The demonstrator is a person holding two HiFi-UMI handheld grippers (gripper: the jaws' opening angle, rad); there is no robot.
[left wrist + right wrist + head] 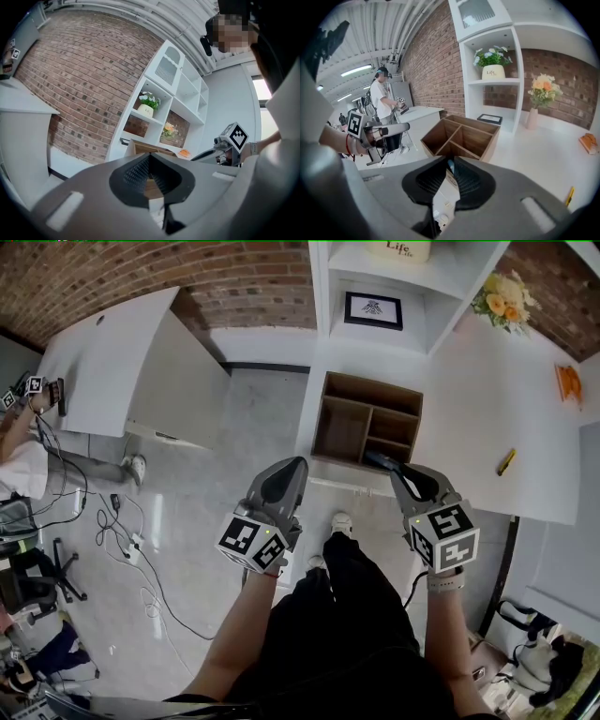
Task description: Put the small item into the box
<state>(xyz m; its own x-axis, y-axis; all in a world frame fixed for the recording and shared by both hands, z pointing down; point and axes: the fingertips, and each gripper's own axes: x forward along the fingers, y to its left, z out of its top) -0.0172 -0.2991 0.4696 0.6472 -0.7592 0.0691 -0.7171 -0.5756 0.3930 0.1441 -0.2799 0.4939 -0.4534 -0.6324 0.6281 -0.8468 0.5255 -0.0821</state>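
A wooden box [370, 386] with open compartments lies on the white table [469, 399]; it also shows in the right gripper view as the box [487, 145] just beyond the jaws. My right gripper [377, 459] hovers at the box's near edge. Its jaws [450, 161] stand nearly together, with a small pale-blue item [450, 165] pinched at their tips. My left gripper [295, 466] hangs to the left of the box, over the floor. Its jaws [150, 157] meet at the tips with nothing between them.
A small yellow thing [506, 461] lies on the table right of the box, an orange thing [569, 382] farther right. Flowers [506, 298] and a framed picture [373, 309] stand by the white shelf. A second table [103, 362], cables [131, 549] and another person [382, 93] are left.
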